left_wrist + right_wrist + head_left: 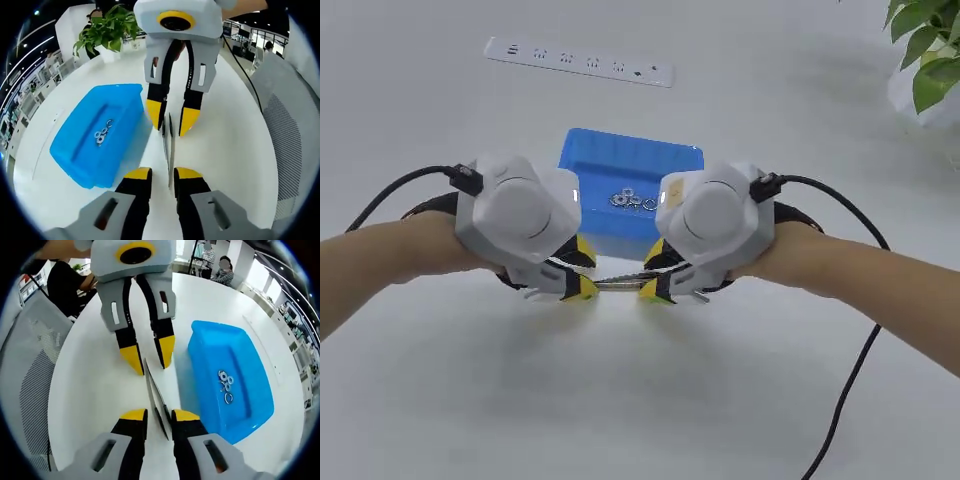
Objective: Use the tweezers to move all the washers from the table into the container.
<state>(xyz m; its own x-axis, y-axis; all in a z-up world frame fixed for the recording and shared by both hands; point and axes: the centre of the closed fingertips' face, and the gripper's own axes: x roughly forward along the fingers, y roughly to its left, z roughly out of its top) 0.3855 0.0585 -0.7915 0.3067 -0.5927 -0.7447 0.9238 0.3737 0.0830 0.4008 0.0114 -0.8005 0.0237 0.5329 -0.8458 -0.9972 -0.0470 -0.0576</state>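
Two hand-held grippers face each other, jaw tips nearly meeting, above a white table [620, 410]. Each is gripped by a person's bare hand, with a black cable trailing from it.

The left gripper [583, 270] has its yellow-tipped jaws drawn narrow on the joined back end of a pair of thin metal tweezers [618, 284]. In the left gripper view, the tweezers [168, 145] run straight ahead from between its own jaws to the jaws of the right gripper [172, 117] opposite.

The right gripper [653, 272] has its jaws narrowed around the prong end. It seems to pinch the tweezers there, though the contact itself is hard to make out. In the right gripper view, the tweezers [155, 395] stretch from its own jaws to the left gripper [150, 360].

Just behind the grippers on the table is a blue container [620, 160], rectangular and shallow. A small cluster of silver washers [633, 201] lies inside it, near the middle of its floor.

Farther back on the table lies a white power strip [580, 60]. A green plant [925, 50] is at the far right corner.
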